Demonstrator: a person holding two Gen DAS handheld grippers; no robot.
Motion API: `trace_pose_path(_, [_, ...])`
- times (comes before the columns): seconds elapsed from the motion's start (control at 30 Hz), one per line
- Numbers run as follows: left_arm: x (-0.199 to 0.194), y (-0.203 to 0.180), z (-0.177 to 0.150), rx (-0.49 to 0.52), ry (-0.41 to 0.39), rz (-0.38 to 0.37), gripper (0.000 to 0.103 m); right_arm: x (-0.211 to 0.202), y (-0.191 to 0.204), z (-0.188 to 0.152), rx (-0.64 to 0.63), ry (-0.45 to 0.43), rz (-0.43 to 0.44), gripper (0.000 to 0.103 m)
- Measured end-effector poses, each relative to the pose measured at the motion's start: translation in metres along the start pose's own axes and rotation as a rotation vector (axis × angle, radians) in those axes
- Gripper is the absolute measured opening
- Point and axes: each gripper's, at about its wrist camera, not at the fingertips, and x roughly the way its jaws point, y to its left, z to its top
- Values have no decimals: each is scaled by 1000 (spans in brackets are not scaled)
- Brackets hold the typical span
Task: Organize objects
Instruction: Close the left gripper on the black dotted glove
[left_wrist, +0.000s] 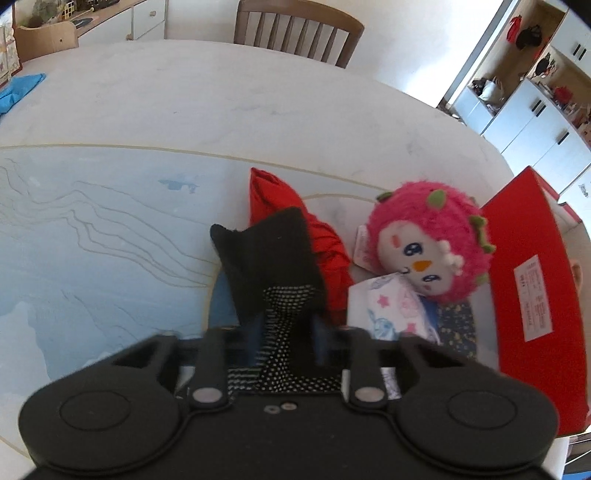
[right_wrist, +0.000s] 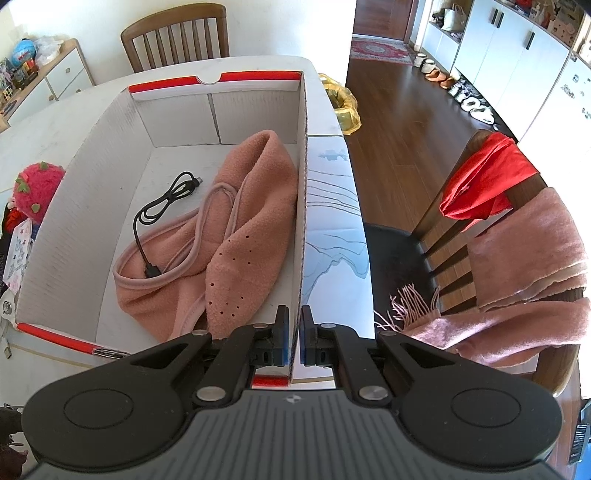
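My left gripper (left_wrist: 288, 325) is shut on a black sock with white grip dots (left_wrist: 273, 251), whose dark end sticks up past the fingers. Behind it lies a red cloth (left_wrist: 273, 195). To the right sit a pink plush toy (left_wrist: 428, 243) and a white star-patterned pouch (left_wrist: 391, 306), beside the red outer side of the cardboard box (left_wrist: 528, 280). My right gripper (right_wrist: 295, 325) is shut on the right wall of that box (right_wrist: 301, 206). Inside the box lie a pink fleece garment (right_wrist: 240, 221) and a coiled black cable (right_wrist: 166, 199).
The white table (left_wrist: 221, 92) carries a pale blue mat (left_wrist: 92, 221). A wooden chair (left_wrist: 295, 33) stands at the far side. To the right, another chair (right_wrist: 443, 236) holds a red cloth (right_wrist: 487, 177) and a pink scarf (right_wrist: 524, 258). A yellow bag (right_wrist: 343, 107) sits past the box.
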Motion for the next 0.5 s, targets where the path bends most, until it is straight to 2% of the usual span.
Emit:
trace_pose_path(0.07, [-2, -2, -1, 9, -6, 10, 2, 0, 0, 0, 1, -1, 0, 5])
trace_pose_path(0.27, [-24, 2, -2, -19, -70, -23, 1, 0, 2, 2, 3, -4, 1, 5])
trace_pose_path(0.5, [-37, 0, -3, -12, -85, -43, 0, 0, 4, 3, 2, -4, 2, 5])
